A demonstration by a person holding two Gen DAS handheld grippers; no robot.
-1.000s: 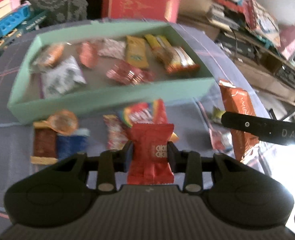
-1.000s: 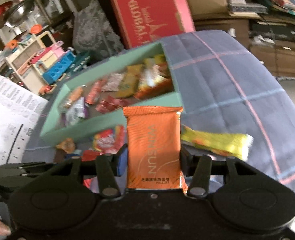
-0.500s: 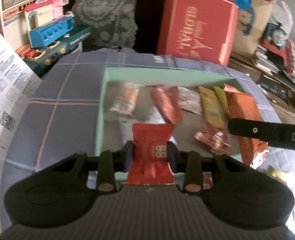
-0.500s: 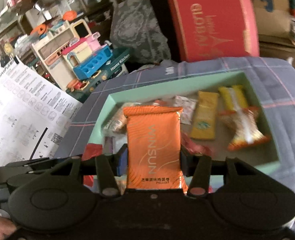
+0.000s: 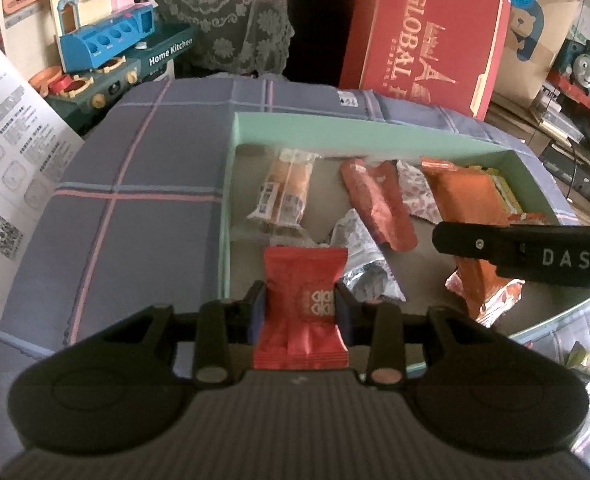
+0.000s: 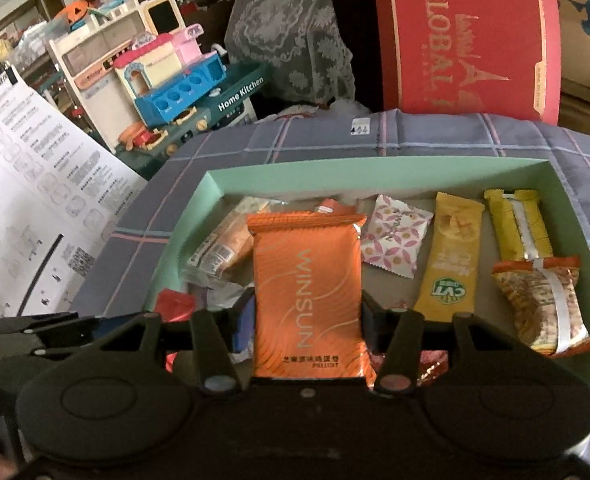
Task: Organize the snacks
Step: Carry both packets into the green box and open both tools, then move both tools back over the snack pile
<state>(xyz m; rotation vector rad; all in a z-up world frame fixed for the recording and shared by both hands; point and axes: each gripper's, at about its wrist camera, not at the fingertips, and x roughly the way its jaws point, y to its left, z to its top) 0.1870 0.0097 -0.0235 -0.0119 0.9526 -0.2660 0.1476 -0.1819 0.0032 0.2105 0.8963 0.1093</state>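
So I've got both claws over the green box (image 6: 379, 168) right now, each with a snack. The left gripper (image 5: 300, 308) is clamped narrow on the little red packet (image 5: 305, 300), pads pressing both sides, and it hangs over the near-left corner of the box. The right gripper (image 6: 305, 316) has the orange WINSUN pouch (image 6: 309, 292) between its jaws and those jaws are opening as I type; the pouch stands upright between the pads, so I'd guess it's about to slip out. What worries me: the pouch sits over the left-middle of the box, where a wrapped cake (image 6: 223, 248) and a silver wrapper (image 6: 219, 292) already lie, so it could land on top of them and end up propped crooked instead of flat. In the left view the right claw's finger (image 5: 523, 252) crosses close beside my red packet, and the two tools are near enough that one sloppy release could knock the other. The red packet is also held by its lower half only, so it may flop or twist when let go and drop against the box wall. On the right side, the yellow bar (image 6: 451, 256) and the peanut bar (image 6: 543, 304) lie tidy, and I'd hate to scatter them.
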